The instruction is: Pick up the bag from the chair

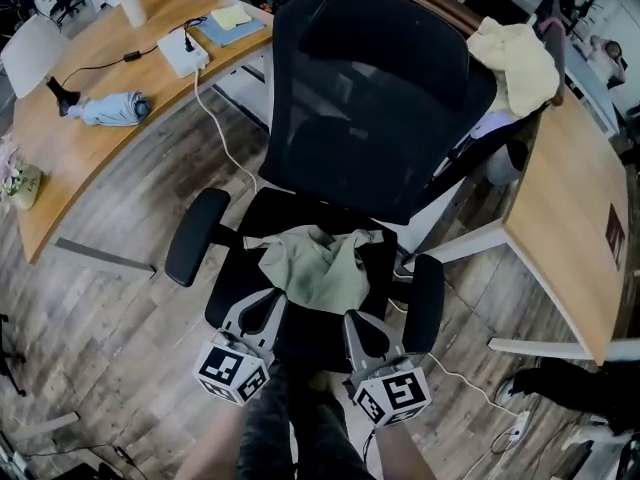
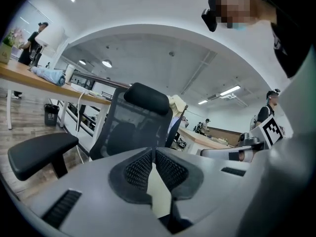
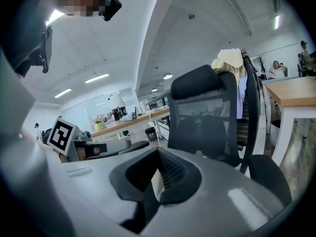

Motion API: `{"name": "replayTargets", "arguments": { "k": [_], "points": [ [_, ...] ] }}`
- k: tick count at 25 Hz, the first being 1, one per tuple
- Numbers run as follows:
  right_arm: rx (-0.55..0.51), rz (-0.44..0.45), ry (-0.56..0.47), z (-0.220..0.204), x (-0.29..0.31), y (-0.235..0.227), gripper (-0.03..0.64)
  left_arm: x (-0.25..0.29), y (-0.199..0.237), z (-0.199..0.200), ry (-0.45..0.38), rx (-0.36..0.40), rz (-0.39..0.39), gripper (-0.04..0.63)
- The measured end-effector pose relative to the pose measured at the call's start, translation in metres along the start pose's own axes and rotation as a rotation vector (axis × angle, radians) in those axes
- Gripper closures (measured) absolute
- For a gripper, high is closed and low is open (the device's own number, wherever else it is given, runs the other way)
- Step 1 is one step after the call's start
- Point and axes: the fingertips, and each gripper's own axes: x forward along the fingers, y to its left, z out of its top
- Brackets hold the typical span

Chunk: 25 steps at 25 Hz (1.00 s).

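A crumpled pale-green bag (image 1: 320,268) is spread on the office chair (image 1: 370,108) seat. Its near edge is pinched by the left gripper (image 1: 262,313) and the right gripper (image 1: 368,328), both clamped on cloth. The chair is flanked by the curved desk's (image 1: 90,148) inner edges.

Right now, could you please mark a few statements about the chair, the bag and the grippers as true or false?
1. The bag lies on the seat of the chair. True.
2. Both grippers hover above the backrest. False: the left gripper and the right gripper are at the seat's front, at the bag's near edge.
3. The folded umbrella lies on the floor. False: it lies on the wooden desk.
4. The left gripper's fingers are shut on pale bag fabric. True.
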Motion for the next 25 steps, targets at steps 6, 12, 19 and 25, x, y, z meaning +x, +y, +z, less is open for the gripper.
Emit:
{"name": "replayTargets", "arguments": {
  "k": [6,12,19,25],
  "points": [
    [0.026,-0.078,0.043,-0.017,0.036,-0.026,0.609,0.035,0.033,-0.026,0.072,-0.037,0.013,0.570],
    [0.017,-0.131,0.094,-0.035,0.063,-0.049,0.557,0.066,0.058,-0.048,0.145,-0.041,0.025,0.493],
    [0.038,-0.238,0.176,-0.057,0.085,-0.087,0.501,0.086,0.083,-0.082,0.253,-0.094,0.060,0.442],
    [0.058,-0.301,0.245,-0.069,0.102,-0.112,0.471,0.103,0.095,-0.099,0.300,-0.144,0.058,0.438]
  ]
}}
